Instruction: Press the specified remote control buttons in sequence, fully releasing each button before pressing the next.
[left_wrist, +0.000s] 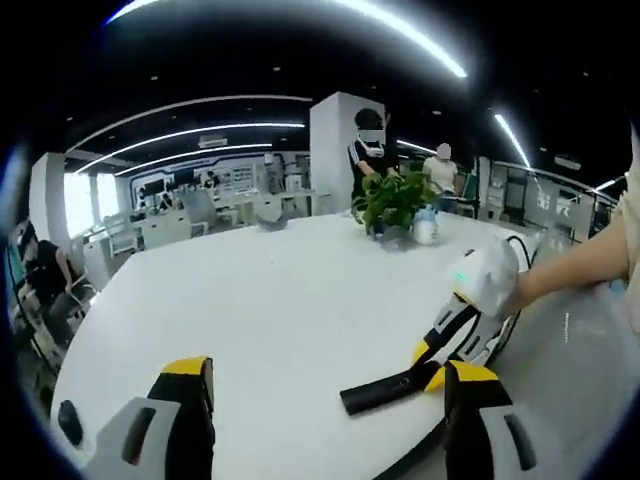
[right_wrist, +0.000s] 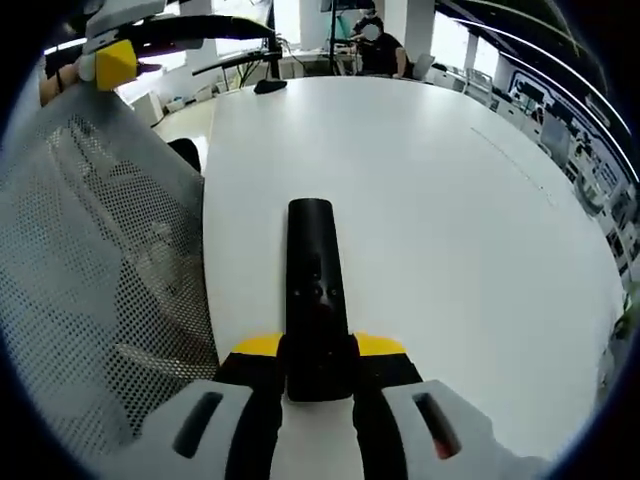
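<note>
A black remote control (right_wrist: 312, 260) lies lengthwise over the white table (right_wrist: 450, 200), its near end clamped between the yellow-tipped jaws of my right gripper (right_wrist: 320, 352). In the left gripper view that same right gripper (left_wrist: 432, 362) comes in from the right, held by a person's arm (left_wrist: 575, 265), with the remote (left_wrist: 380, 393) sticking out low over the table's near edge. My left gripper (left_wrist: 328, 372) is open, its jaws wide apart with nothing between them, and the remote is just inside its right jaw. The left gripper (right_wrist: 130, 50) hangs at the upper left of the right gripper view.
A potted plant (left_wrist: 393, 203) and a small white object (left_wrist: 426, 230) stand at the table's far side. A small black item (left_wrist: 68, 421) sits near the table's left edge. A grey mesh chair back (right_wrist: 90, 290) stands beside the table. People are in the office beyond.
</note>
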